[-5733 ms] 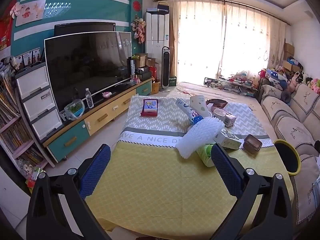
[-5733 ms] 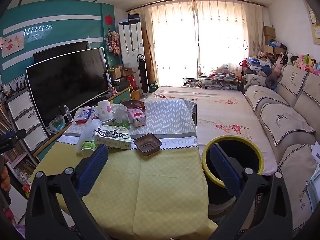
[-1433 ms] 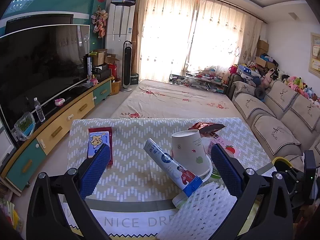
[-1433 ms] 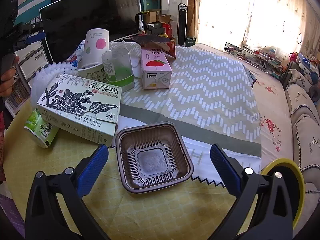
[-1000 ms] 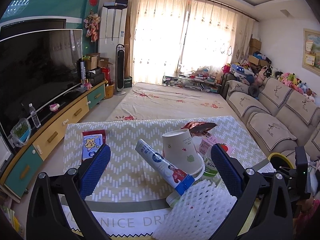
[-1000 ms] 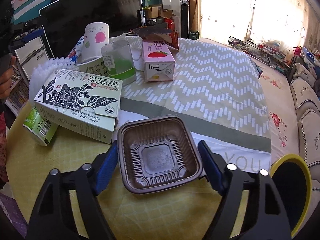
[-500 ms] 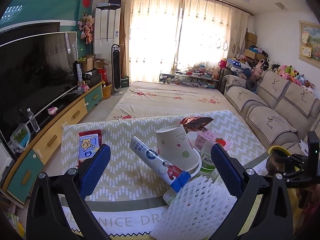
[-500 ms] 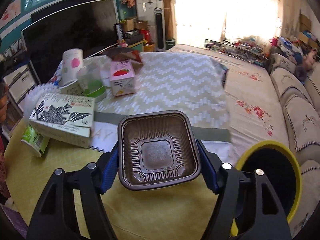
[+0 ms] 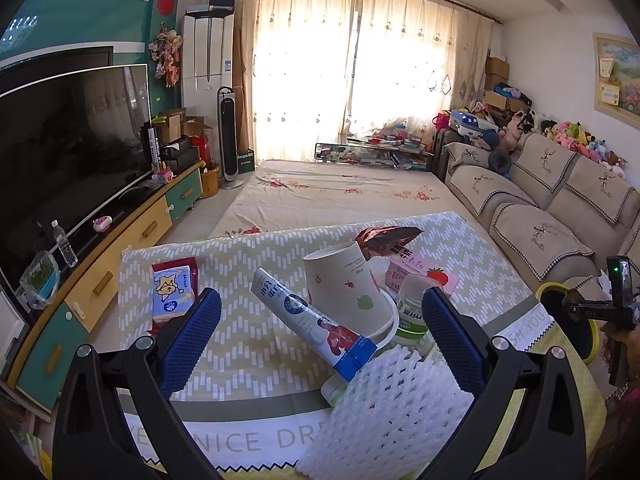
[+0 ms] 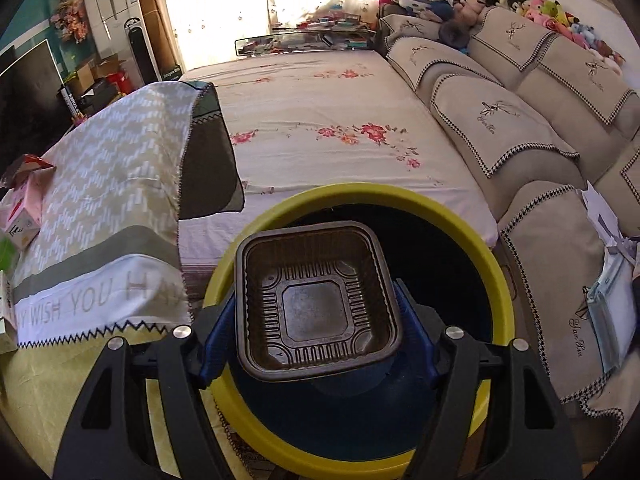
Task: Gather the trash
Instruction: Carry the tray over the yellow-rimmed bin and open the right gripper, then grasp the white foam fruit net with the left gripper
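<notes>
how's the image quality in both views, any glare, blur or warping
Left wrist view: the window is blown out white behind the curtains, straight edges bow from the fisheye, corners go black, the table clutter stays sharp. Right wrist view: same window glare at the top, the brown tray is crisp, the bin interior is dark.

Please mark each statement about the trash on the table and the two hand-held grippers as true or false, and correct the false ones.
1. The right hand-held gripper holds a brown plastic tray. True.
2. The tray is over the yellow-rimmed bin. True.
3. The left hand-held gripper grips the paper cup. False: its jaws are open and hold nothing.
4. The paper cup stands upright. False: it lies tilted on the other trash.
5. A toothpaste tube lies beside the cup. True.
</notes>
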A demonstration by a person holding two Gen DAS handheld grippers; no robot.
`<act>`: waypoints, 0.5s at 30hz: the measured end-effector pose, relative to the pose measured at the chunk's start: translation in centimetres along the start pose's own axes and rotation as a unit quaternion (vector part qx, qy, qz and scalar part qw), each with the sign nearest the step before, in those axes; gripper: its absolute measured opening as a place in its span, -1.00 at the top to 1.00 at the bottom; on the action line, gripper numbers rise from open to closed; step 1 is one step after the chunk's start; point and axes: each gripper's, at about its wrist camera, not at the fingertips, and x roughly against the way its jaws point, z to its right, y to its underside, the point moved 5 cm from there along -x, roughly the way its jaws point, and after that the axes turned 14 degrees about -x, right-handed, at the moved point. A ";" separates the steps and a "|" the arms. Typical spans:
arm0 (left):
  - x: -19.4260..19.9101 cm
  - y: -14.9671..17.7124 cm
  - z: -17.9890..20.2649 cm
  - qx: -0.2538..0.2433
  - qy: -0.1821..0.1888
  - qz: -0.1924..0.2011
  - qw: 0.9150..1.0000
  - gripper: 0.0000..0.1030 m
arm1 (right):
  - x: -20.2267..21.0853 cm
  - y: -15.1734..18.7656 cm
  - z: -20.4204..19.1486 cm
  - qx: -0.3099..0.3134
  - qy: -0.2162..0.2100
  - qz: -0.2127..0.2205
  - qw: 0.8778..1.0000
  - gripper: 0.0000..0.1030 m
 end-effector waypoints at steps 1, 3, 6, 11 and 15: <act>0.0 0.0 0.0 -0.001 0.001 0.000 1.000 -0.93 | -0.4 -0.1 0.3 -0.006 0.007 -0.001 1.000 -0.37; -0.1 0.0 0.1 -0.003 0.003 -0.001 1.000 -0.93 | -0.9 -0.3 0.9 -0.020 0.019 0.003 1.000 -0.68; -0.1 -0.1 0.2 -0.009 0.007 -0.001 1.000 -0.93 | -0.5 -0.5 1.2 -0.035 0.022 0.016 0.999 -0.69; -0.1 0.0 0.6 -0.013 0.029 -0.001 0.999 -0.93 | 0.8 -0.2 0.8 -0.028 0.021 0.034 0.999 -0.69; 0.0 0.2 2.1 -0.045 0.107 -0.009 0.993 -0.93 | 2.2 0.5 0.2 -0.023 0.007 0.039 0.999 -0.69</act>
